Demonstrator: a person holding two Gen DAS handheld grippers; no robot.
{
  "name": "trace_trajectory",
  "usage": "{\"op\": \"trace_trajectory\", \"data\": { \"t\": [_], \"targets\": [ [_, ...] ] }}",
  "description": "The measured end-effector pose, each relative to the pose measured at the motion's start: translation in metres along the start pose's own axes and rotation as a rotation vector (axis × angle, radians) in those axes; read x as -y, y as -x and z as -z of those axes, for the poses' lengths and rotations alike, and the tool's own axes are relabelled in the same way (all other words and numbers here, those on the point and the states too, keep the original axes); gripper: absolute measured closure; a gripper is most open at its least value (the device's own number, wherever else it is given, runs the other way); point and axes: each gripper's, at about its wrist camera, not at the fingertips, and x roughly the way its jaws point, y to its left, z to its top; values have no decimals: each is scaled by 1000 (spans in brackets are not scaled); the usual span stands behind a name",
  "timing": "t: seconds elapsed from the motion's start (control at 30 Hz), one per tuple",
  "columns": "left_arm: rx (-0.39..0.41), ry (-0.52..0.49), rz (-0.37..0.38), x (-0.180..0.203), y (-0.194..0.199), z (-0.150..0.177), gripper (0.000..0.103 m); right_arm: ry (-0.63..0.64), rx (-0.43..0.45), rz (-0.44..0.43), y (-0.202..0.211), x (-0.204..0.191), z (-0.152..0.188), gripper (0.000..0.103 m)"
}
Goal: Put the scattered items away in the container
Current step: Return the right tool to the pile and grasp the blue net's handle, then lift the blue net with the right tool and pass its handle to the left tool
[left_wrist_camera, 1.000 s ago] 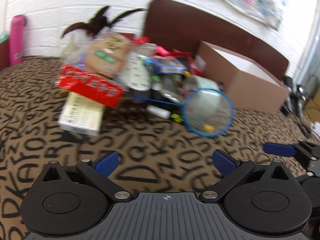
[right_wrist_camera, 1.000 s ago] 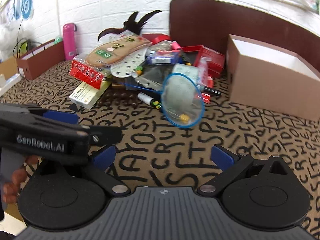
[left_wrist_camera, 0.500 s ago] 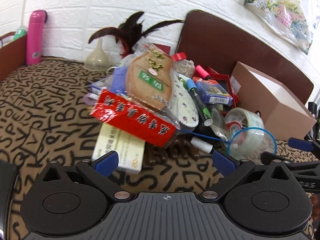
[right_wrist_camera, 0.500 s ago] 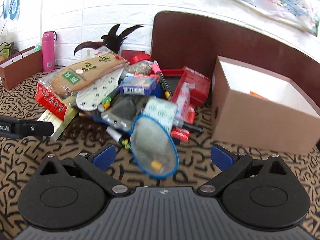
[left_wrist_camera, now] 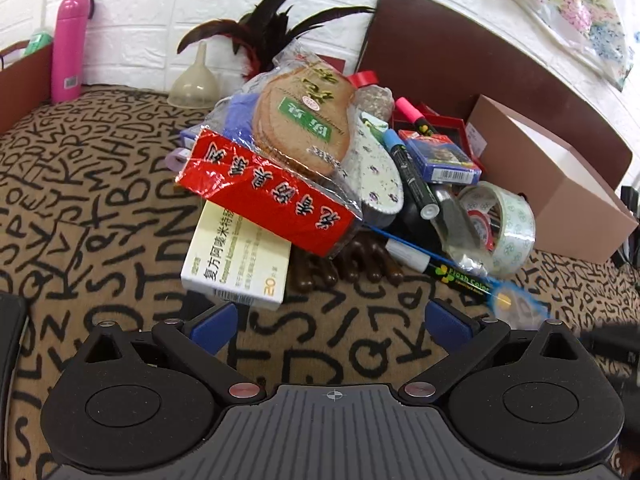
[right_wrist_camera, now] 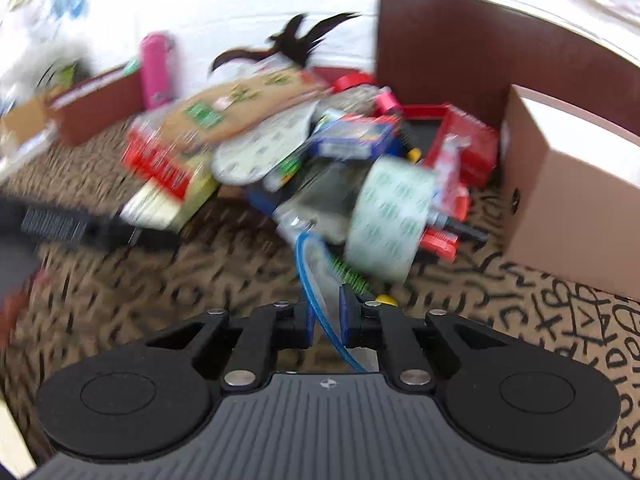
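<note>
Left gripper point(left_wrist_camera: 328, 326): jaws wide apart, nothing between them, hovering low over the letter-print desk point(left_wrist_camera: 100, 208) at bottom centre of the left wrist view. Just above its left pad sits the pale yellow medicine box point(left_wrist_camera: 236, 260), lying flat, partly under the red packet point(left_wrist_camera: 268, 196).

Right gripper point(right_wrist_camera: 326, 318): jaws nearly together, pinched on the blue net hoop point(right_wrist_camera: 316, 304) at lower centre of the right wrist view. Hoop rim runs between the two pads and loops down toward the gripper body. Frame is motion-blurred, so contact detail is soft. In the left wrist view the net shows only as a blurred blue smear at lower right.

Pile, centre of both views:
- insole pack point(left_wrist_camera: 304, 120) on top, tilted, resting on the red packet
- white patterned insole point(left_wrist_camera: 378, 176) just right of it
- blue-capped marker point(left_wrist_camera: 408, 172) and blue card box point(left_wrist_camera: 440, 156) right of that
- clear tape roll point(left_wrist_camera: 500, 228) on edge at the pile's right side; in the right wrist view it is just above the jaws
- green "Flash Color" pen point(left_wrist_camera: 456, 276) on the desk at the pile's front edge
- brown beads point(left_wrist_camera: 348, 264) under the red packet

Container: pink cardboard box point(left_wrist_camera: 552, 184), open top, at right of both views, near the pile but apart from it.

Background: pink flask point(left_wrist_camera: 72, 48) upper left, funnel point(left_wrist_camera: 196, 80) and black feathers point(left_wrist_camera: 264, 28) behind the pile.
</note>
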Motion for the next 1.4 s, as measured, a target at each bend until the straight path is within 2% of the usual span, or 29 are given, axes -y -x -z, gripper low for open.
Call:
{"op": "trace_trajectory", "data": {
  "t": [0.1,0.27,0.33,0.43,0.5,0.63,0.73,0.93,1.1,1.17,1.3,1.37,1.4],
  "targets": [
    [-14,5,22,5,2,3,0,23,-36,-18,11,-10,21,89],
    [-34,-9,97,24,-3,9,0,64,-52,3,33,-20,48,86],
    [-45,-30,84,33,-9,14,0,47,-52,5,41,-19,56,85],
    [-65,-36,91,38,-11,20,0,28,-51,14,50,-17,65,79],
    [-65,-28,98,35,-10,21,0,7,-45,38,56,-14,71,69],
    [-57,-34,86,32,-5,22,0,-66,-48,51,63,-3,80,63],
    [-37,-89,153,33,4,23,0,-73,-44,74,64,-1,82,58],
    [-36,-213,260,44,9,26,0,-68,-38,101,62,4,78,56],
    [-27,-309,301,59,0,30,0,-89,-19,129,64,14,73,56],
    [-50,-354,301,66,-9,33,0,-89,-17,135,64,17,72,56],
    [-110,-373,323,70,-19,41,0,-115,-19,160,63,24,69,57],
    [-128,-375,335,70,-21,46,8,-135,-18,178,62,28,68,57],
    [-131,-380,333,71,-22,48,8,-143,-15,180,63,30,68,58]
  ]
}}
